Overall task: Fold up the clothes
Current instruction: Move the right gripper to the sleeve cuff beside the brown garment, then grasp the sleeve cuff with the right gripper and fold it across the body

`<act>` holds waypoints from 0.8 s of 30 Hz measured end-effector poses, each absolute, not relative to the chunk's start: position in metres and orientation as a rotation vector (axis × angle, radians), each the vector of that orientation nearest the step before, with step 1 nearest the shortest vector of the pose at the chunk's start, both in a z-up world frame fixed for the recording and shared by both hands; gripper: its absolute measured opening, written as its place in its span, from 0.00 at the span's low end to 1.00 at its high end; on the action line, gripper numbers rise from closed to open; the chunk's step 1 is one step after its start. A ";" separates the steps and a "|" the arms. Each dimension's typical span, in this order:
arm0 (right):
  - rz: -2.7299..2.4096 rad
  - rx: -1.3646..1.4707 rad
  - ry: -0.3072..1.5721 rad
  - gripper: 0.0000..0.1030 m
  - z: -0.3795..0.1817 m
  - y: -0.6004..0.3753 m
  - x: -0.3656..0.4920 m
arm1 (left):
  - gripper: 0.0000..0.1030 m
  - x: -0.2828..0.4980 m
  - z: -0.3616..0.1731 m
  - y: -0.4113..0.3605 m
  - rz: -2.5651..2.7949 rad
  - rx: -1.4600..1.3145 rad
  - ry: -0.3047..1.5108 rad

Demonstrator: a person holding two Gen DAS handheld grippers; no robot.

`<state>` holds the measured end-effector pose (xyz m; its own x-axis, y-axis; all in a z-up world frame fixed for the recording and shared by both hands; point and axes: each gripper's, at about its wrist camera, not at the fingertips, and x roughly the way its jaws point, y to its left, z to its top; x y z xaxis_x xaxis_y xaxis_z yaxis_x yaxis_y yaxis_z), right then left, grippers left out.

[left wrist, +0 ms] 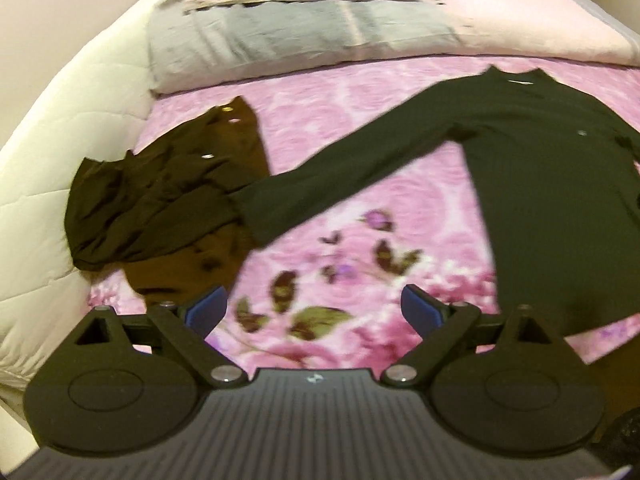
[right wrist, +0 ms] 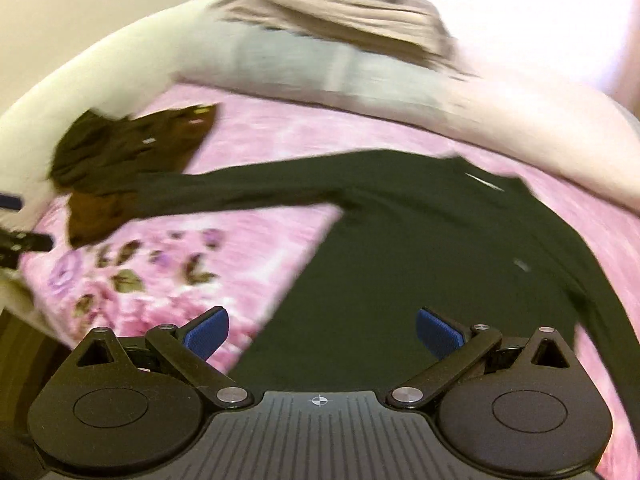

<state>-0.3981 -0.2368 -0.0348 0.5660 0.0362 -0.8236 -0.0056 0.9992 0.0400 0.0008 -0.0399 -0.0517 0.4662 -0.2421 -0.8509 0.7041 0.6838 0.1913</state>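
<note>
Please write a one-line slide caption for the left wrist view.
Open left gripper above the pink floral bedspread, facing a spread dark green long-sleeved top and a crumpled brown garment.

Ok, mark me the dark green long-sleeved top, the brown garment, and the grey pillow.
dark green long-sleeved top [left wrist: 540,184]: left wrist view, middle of its body.
brown garment [left wrist: 160,200]: left wrist view, centre of the crumpled heap.
grey pillow [left wrist: 280,40]: left wrist view, its front face.

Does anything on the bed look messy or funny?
Yes. The brown garment lies crumpled at the bed's left edge, and the green shirt has its sleeve stretched out over it. Both grippers are open and empty.
</note>
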 end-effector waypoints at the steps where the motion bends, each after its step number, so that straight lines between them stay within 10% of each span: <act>1: 0.055 0.013 0.969 0.99 -0.039 -0.221 -0.383 | 0.89 0.013 -0.056 -0.033 -0.620 0.577 0.911; 4: 0.147 -0.048 0.970 0.96 -0.055 -0.171 -0.339 | 0.89 0.048 -0.070 -0.015 -0.621 0.593 0.898; 7: 0.248 -0.138 1.001 0.67 -0.085 -0.115 -0.286 | 0.89 0.080 -0.087 0.001 -0.626 0.612 0.903; 24: 0.574 -0.449 1.010 0.67 -0.271 0.064 -0.118 | 0.89 0.161 -0.178 0.058 -0.536 0.500 1.012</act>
<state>-0.1176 0.0641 -0.2711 0.4079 0.2381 -0.8814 -0.6358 0.7670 -0.0870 0.1608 0.0585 -0.1783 0.4256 -0.1853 -0.8857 0.6284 0.7648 0.1419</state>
